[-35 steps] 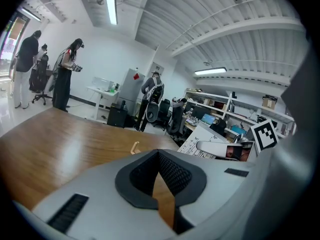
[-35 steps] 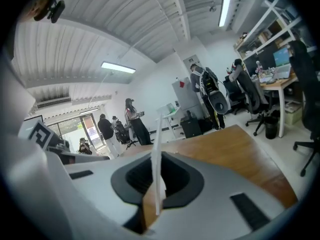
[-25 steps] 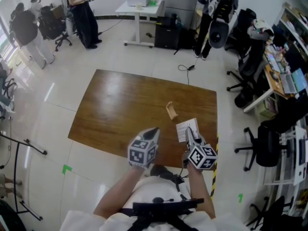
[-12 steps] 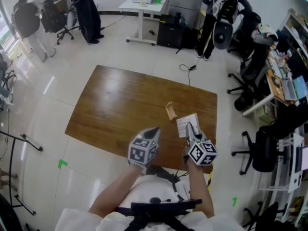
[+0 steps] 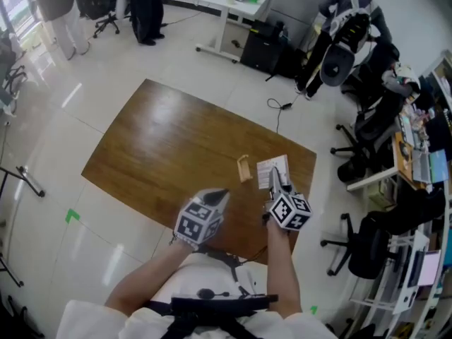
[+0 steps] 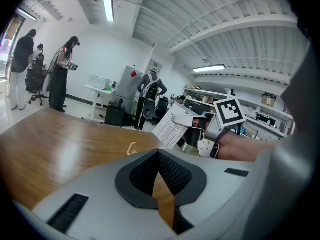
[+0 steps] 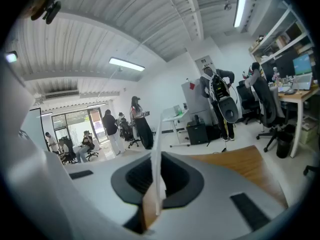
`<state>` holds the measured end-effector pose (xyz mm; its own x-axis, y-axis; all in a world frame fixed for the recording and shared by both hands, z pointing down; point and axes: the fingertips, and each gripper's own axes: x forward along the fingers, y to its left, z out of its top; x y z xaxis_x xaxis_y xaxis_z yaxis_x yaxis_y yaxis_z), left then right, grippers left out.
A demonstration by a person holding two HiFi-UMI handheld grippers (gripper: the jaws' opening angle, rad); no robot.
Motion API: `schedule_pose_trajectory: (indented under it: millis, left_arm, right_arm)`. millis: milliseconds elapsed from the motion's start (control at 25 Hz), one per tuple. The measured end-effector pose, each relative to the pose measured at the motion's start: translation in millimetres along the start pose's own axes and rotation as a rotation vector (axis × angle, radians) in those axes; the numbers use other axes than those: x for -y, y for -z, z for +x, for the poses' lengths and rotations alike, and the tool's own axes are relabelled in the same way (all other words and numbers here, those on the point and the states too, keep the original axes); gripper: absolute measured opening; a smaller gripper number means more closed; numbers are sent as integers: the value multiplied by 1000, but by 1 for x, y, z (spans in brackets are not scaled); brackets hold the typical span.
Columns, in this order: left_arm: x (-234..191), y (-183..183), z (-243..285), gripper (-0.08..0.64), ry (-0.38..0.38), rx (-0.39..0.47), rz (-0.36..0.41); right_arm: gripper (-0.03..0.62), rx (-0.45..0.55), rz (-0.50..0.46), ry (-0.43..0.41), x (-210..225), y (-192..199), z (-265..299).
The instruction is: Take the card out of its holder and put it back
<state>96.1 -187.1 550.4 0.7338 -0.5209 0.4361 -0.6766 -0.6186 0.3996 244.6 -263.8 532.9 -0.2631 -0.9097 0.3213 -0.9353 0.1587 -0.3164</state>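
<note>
Right gripper (image 5: pixel 275 186) pinched the card (image 5: pixel 272 169); left gripper (image 5: pixel 220 195) closed, empty. I judged: square card edge over holder (image 5: pixel 244 169) slot.

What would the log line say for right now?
step: card out of holder | right tongs: shut on card | left tongs: shut, empty | holder: on table

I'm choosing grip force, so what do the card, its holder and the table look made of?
Card: thin white printed paper or light cardstock, matte; edge-on it is a sliver. Holder: pale tan, probably wood or plastic; too small to tell. Table: brown wood-grain top, glossy, reflecting the lights; maybe veneer.
</note>
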Motion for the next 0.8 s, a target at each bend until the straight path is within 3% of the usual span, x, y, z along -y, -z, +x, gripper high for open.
schedule_pose_trajectory:
  millis: [320,560,800]
  left_arm:
    - [-13,-4,25,-5,-27,-34,14]
    - [-18,-14,45,-5,-32,-41,-13]
    - [-25,0,54,-5,-32,-73,-45]
  right_arm:
    - [21,-64,2,-17,12,22,56]
    - [21,-86,11,-33,14,33,79]
    - [21,-99,26,-24,27,48,95]
